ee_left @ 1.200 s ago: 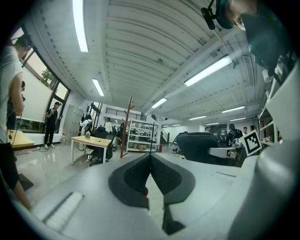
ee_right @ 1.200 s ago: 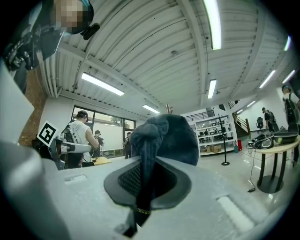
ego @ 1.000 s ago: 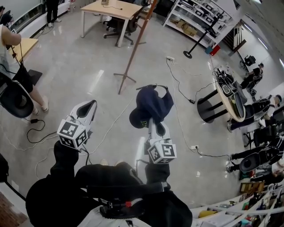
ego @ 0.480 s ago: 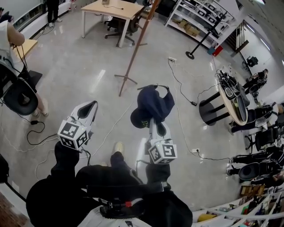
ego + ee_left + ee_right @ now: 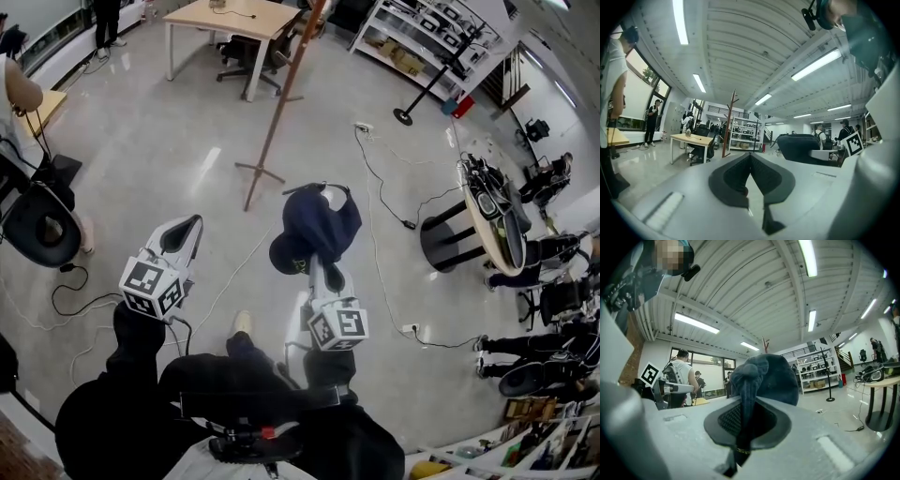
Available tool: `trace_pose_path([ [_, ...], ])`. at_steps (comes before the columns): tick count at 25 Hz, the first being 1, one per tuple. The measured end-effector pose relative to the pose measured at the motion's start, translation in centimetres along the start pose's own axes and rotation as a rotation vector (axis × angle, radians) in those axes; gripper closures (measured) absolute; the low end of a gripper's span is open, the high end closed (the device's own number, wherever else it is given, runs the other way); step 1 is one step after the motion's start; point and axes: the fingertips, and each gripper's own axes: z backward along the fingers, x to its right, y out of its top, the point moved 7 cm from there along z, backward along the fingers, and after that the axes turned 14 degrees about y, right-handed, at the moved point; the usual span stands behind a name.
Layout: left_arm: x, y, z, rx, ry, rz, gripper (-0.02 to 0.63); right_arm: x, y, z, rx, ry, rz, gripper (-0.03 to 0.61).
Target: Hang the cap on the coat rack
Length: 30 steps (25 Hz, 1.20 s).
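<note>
While the navy cap [image 5: 319,228] hangs only from a narrow pinch, the chief risk is that it slips or swings before it reaches the coat rack [image 5: 277,101], which stands well apart across the floor [image 5: 169,141], beyond both grippers. The rack is a slim, leaning-looking pole on a small spread foot. A hard push with the cap against its pegs would probably rock it or tip it. The pegs at its top are barely visible in the right gripper view [image 5: 765,340], so lining the cap's opening over one will likely need care. Loose cables [image 5: 380,192] trail over the floor between the person and the rack and could catch a foot.

The right gripper [image 5: 323,270] has its jaws pressed in on the cap, with a bunched strip of dark fabric, possibly the back strap, running down between them [image 5: 746,420]. The crown bulges out just past the tips [image 5: 771,376]. The left gripper [image 5: 184,234] has its jaws pressed together with nothing between them [image 5: 750,178] and touches nothing. A wooden desk [image 5: 220,17] stands farther off behind the rack.
</note>
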Motion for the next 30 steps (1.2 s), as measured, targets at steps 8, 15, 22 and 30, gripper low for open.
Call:
trace_pose_path([
  [8, 1.7, -0.5, -5.2, -0.009, 0.027, 0.005, 0.611, 5.1, 0.0, -2.2, -0.011, 0.042, 0.013, 0.568],
  [15, 2.9, -0.1, -9.4, -0.001, 0.061, -0.003, 0.611, 9.2, 0.3, -4.9, -0.007, 0.095, 0.015, 0.568],
  [22, 3.1, -0.1, -10.7, -0.005, 0.106, -0.017, 0.611, 11.9, 0.3, -6.6, 0.001, 0.131, 0.007, 0.568],
  [30, 2.0, 0.1, -12.6, -0.011, 0.123, -0.028, 0.611, 13.2, 0.2, -9.4, 0.004, 0.150, 0.000, 0.568],
])
